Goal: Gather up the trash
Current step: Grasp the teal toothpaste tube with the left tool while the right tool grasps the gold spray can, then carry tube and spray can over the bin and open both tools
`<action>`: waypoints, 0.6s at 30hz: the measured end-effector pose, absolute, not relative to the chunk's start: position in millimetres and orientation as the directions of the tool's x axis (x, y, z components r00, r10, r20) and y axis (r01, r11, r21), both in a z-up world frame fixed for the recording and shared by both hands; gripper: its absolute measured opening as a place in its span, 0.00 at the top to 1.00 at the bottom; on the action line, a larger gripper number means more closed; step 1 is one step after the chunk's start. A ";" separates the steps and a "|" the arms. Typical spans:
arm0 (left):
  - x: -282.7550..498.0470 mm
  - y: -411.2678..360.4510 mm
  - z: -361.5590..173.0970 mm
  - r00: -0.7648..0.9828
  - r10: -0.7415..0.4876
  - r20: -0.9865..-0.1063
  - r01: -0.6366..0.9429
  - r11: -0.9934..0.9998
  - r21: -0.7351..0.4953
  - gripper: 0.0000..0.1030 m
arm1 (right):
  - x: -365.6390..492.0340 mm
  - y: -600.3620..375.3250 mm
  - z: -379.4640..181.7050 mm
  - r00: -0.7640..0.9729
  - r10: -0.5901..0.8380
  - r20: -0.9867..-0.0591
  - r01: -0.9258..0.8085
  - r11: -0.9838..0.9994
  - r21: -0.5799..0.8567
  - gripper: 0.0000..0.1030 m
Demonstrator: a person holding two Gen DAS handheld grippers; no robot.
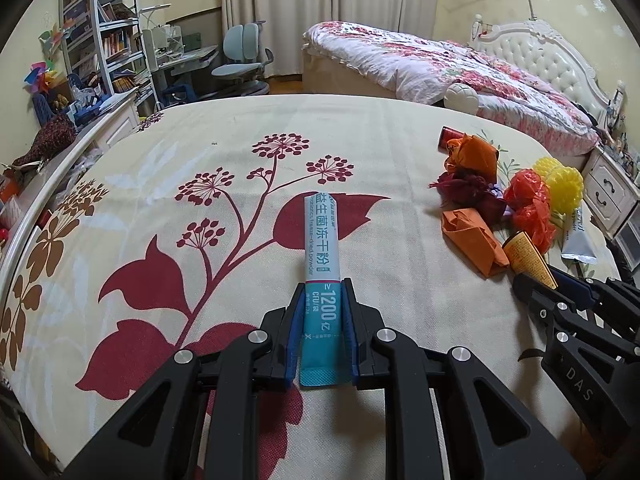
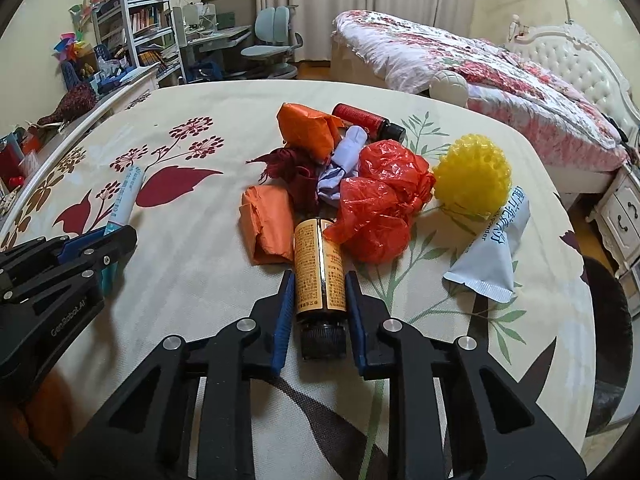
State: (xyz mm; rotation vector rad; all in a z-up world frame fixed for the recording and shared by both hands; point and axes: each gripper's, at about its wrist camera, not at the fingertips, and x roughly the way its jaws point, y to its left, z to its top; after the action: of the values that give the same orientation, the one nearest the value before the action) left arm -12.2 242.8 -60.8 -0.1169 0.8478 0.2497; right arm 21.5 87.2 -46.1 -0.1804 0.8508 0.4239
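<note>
Left gripper [image 1: 322, 312] clamped on teal powder sachet [image 1: 322, 248]; right gripper [image 2: 319, 300] closed around amber glass bottle [image 2: 319, 266]. Far-right heap of crumpled red plastic bag [image 2: 380, 204], orange wrappers, yellow spiky ball uncollected.

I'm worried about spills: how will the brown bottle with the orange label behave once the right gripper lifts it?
The brown bottle looks rigid, so it should hold shape between the right gripper pads. It is round and lying down, so it would likely roll if released. Its black cap appears on, so spilling seems unlikely.

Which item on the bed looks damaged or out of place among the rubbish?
The white sachet beside the yellow spiky ball lies crumpled and bent. The ball looks like a toy, not rubbish. Nothing appears spilled.
</note>
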 end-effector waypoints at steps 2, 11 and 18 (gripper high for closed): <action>-13.1 239.7 -60.6 0.637 0.168 -0.752 -0.260 0.966 -0.004 0.81 | 17.6 85.0 -46.0 0.583 0.292 -0.758 -0.430 0.903 0.017 0.77; -20.6 226.8 -59.1 0.651 0.149 -0.744 -0.237 0.971 -0.013 0.81 | 0.2 65.4 -39.8 0.609 0.297 -0.735 -0.400 0.916 0.038 0.77; -21.8 211.7 -54.8 0.662 0.129 -0.738 -0.208 0.978 -0.015 0.81 | -9.4 47.4 -32.8 0.628 0.293 -0.721 -0.377 0.925 0.047 0.77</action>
State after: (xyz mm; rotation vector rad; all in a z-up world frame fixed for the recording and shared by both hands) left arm -21.8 211.7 -54.8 -0.1010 0.8260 0.1908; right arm -9.4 47.4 -32.8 -0.1121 0.8052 0.3852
